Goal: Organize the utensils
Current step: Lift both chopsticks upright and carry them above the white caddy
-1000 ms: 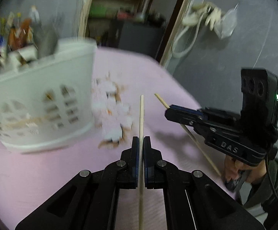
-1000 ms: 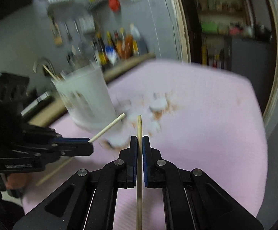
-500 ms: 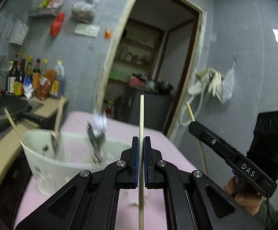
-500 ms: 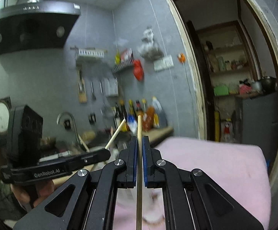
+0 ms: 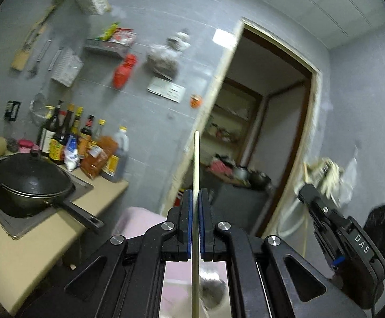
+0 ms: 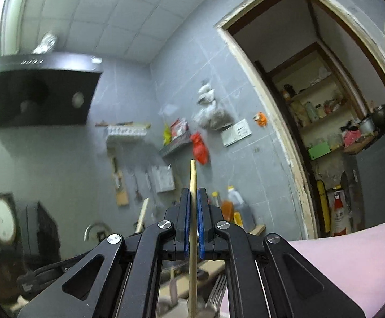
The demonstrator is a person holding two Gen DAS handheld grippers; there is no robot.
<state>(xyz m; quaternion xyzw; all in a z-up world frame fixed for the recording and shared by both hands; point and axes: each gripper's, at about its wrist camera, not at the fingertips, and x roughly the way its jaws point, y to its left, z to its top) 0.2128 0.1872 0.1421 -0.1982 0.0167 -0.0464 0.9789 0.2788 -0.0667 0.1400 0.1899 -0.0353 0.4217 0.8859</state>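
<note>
Hand-held grippers level, each clamping upright chopstick.

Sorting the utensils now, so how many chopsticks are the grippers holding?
2. One chopstick stands clamped in the left gripper; the other chopstick is clamped in the right gripper. More may lie out of view below.
</note>
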